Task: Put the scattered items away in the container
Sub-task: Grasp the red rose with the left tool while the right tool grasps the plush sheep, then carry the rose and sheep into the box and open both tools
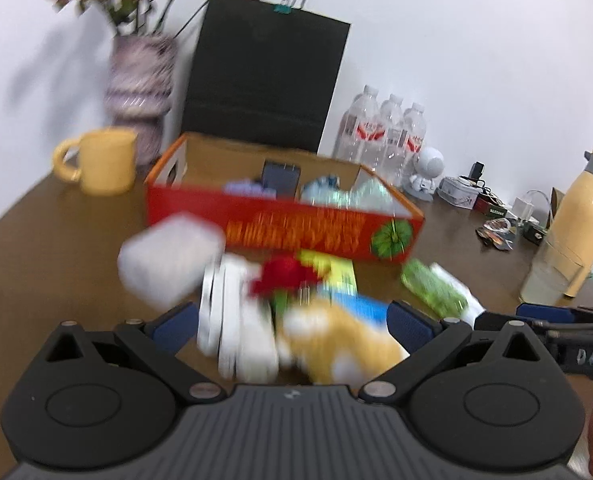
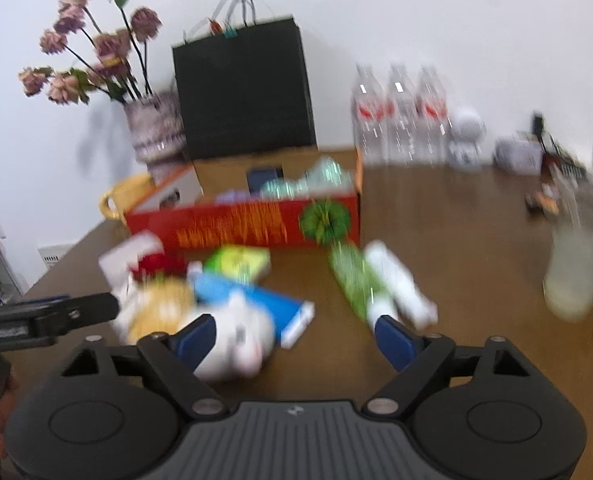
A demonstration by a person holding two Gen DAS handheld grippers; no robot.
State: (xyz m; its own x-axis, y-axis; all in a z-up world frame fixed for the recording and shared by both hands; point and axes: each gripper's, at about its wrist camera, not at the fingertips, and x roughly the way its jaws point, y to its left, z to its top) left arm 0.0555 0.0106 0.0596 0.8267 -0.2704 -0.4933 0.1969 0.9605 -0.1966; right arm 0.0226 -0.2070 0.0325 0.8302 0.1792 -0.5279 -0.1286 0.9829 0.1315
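A red cardboard box (image 1: 296, 228) stands open on the brown table and holds several items; it also shows in the right wrist view (image 2: 240, 224). In front of it lie scattered items: a white box (image 1: 168, 256), a red object (image 1: 284, 276), a yellow-and-white plush (image 1: 336, 344), a blue box (image 2: 256, 300), a green-yellow packet (image 2: 240, 260), a green packet (image 2: 350, 276) and a white plush (image 2: 240, 340). My left gripper (image 1: 292, 324) is open just above the yellow plush. My right gripper (image 2: 296, 336) is open, with the white plush by its left finger. Both views are blurred.
A yellow mug (image 1: 100, 160), a vase of flowers (image 1: 140, 92) and a black paper bag (image 1: 264, 76) stand behind the box. Three water bottles (image 1: 384, 132), a white figurine (image 1: 426, 172), a yellow thermos (image 1: 576, 216) and small clutter stand at the right.
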